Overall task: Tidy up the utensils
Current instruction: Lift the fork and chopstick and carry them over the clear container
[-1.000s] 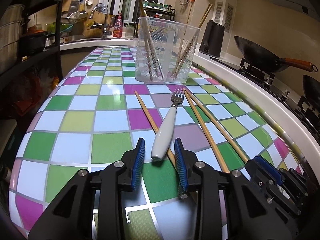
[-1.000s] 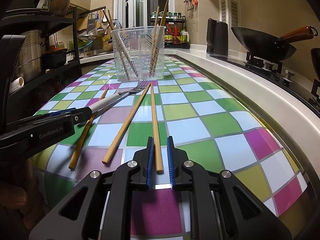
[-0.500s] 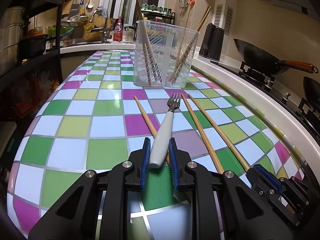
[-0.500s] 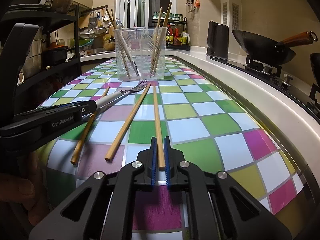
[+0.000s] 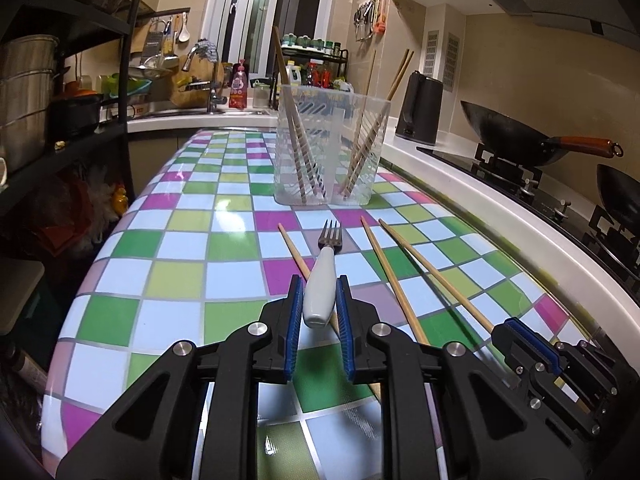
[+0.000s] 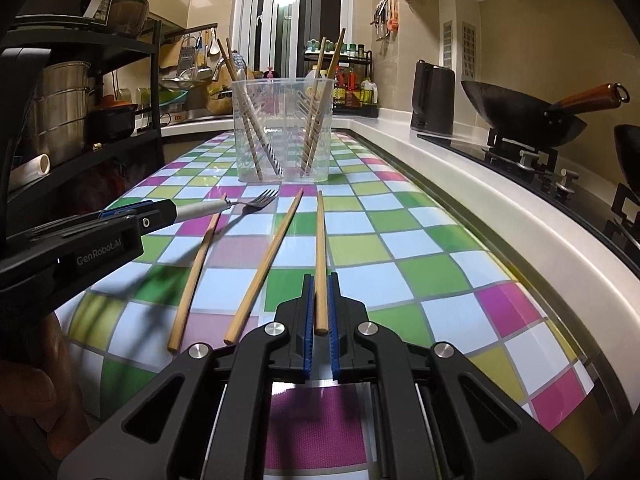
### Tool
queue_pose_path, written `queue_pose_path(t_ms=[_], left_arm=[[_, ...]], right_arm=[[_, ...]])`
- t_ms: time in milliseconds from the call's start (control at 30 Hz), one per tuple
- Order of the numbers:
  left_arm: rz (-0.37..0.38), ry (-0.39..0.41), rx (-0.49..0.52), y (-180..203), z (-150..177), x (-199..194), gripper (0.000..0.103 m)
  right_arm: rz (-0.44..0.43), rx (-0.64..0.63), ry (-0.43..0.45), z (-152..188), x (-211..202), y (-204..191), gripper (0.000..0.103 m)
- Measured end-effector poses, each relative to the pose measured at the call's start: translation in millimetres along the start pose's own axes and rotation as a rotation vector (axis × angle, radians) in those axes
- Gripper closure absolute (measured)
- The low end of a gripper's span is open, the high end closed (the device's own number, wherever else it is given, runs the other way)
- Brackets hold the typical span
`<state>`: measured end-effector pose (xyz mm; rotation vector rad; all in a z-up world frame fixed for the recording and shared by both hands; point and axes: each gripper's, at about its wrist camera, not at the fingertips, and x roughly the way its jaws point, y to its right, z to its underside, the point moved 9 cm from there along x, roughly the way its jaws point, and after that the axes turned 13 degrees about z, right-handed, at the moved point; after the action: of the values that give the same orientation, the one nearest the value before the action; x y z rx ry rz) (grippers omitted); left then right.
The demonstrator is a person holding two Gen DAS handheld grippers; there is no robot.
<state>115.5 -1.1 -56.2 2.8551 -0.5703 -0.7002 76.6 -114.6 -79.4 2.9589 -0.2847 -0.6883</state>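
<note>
- Blue-padded jaws of the left gripper (image 5: 319,312) pinch the white handle of the fork (image 5: 324,276), its tines aimed at the holder.
- Right gripper (image 6: 320,312) is pressed together on the near end of one chopstick (image 6: 320,248).
- Two more loose chopsticks (image 6: 262,268) lie on the table, one just beside the fork.
- Clear plastic utensil holder (image 6: 282,128) stands farther back, several chopsticks leaning in its compartments.
- Judgement: partly done; the fork and three chopsticks are not yet in the holder.
- Checked tablecloth (image 6: 420,264) in green, pink and white covers the table; a wok (image 6: 524,114) sits on the stove at the right, dark shelves (image 5: 60,80) at the left.
</note>
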Motion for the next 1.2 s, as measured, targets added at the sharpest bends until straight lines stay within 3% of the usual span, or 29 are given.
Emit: queue_pose_path(t_ms=[367, 867, 1067, 1200], left_arm=[[-0.011, 0.077, 0.043, 2.6, -29.2, -21.0, 0.086], [-0.022, 0.165, 0.084, -4.7, -92.1, -33.6, 0.086], [-0.020, 0.184, 0.103, -4.4, -122.3, -33.4, 0.086], [-0.017, 0.161, 0.098, -4.7, -137.0, -28.8, 0.087]], right_arm=[[0.022, -0.008, 0.103, -34.1, -23.1, 0.1, 0.097], [0.057, 0.024, 0.254, -117.5, -46.1, 15.2, 0.097], [0.056, 0.023, 0.285, -147.8, -46.8, 17.2, 0.097], [0.059, 0.017, 0.253, -165.5, -40.3, 15.9, 0.097]])
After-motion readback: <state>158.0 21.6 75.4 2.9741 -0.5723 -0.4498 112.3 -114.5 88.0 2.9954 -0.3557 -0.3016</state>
